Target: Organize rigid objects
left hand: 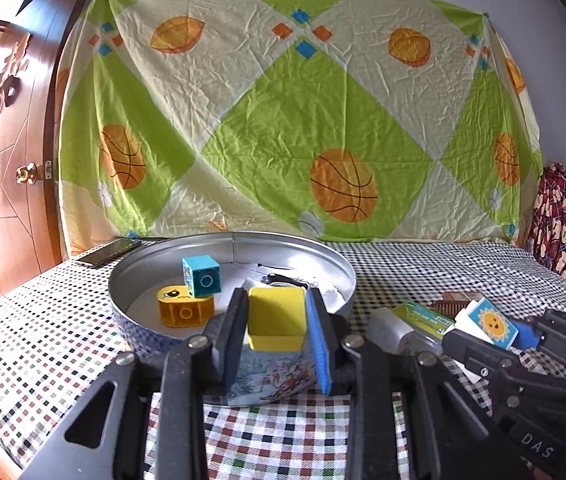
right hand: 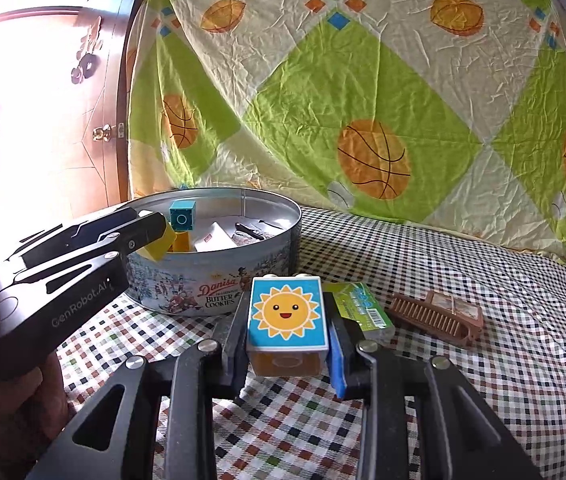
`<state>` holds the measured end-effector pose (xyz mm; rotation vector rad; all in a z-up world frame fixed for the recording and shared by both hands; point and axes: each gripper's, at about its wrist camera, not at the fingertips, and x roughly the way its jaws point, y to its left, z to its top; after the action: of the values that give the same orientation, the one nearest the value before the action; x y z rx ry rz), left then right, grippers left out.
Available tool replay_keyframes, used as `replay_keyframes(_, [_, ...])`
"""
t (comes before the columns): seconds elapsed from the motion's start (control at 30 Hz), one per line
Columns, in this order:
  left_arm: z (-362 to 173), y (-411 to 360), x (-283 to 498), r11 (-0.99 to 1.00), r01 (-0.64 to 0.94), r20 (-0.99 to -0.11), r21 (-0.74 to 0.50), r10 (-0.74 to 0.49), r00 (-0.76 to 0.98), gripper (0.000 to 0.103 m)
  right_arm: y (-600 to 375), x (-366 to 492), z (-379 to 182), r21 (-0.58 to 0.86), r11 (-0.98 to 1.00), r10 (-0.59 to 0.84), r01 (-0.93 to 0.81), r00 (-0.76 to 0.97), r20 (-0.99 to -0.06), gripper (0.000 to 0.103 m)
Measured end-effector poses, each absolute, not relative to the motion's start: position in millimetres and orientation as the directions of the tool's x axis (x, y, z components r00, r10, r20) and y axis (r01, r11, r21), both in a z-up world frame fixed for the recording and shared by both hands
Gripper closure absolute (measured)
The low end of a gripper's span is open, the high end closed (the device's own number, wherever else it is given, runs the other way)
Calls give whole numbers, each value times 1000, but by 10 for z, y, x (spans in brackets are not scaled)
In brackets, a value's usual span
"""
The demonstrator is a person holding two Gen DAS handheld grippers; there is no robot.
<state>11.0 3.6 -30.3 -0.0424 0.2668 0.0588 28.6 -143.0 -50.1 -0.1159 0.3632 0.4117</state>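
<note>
My left gripper point(left hand: 277, 312) is shut on a yellow block point(left hand: 277, 320), held over the near rim of a round cookie tin point(left hand: 339, 258). The same gripper point(right hand: 151, 236) and yellow block point(right hand: 161, 246) show at the tin point(right hand: 211, 284) in the right wrist view. Inside the tin lie a teal block point(left hand: 201, 275) and a yellow face block point(left hand: 183, 306). My right gripper point(right hand: 289, 320) is shut on a white block with a sun picture point(right hand: 287, 312), just above the checked cloth to the right of the tin. That gripper point(left hand: 495, 336) with the sun block point(left hand: 491, 322) is at the right in the left wrist view.
A green packet point(right hand: 359, 308) and a brown comb point(right hand: 439, 314) lie on the checked tablecloth point(right hand: 443, 360) right of the sun block. A phone point(left hand: 109, 252) rests behind the tin at the left. A patterned sheet point(left hand: 283, 120) hangs behind; a wooden door point(left hand: 15, 140) stands at the left.
</note>
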Motion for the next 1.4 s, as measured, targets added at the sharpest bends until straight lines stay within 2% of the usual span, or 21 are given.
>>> replay_keyframes(0.9, [-267, 343, 54, 993, -110, -246, -45, 96, 965, 74, -1133, 362, -463, -13, 873, 442, -487, 804, -398, 69])
replay_keyframes(1.4, [-267, 670, 138, 988, -139, -283, -71, 114, 952, 74, -983, 471, -338, -1, 852, 476, -524, 774, -418, 69])
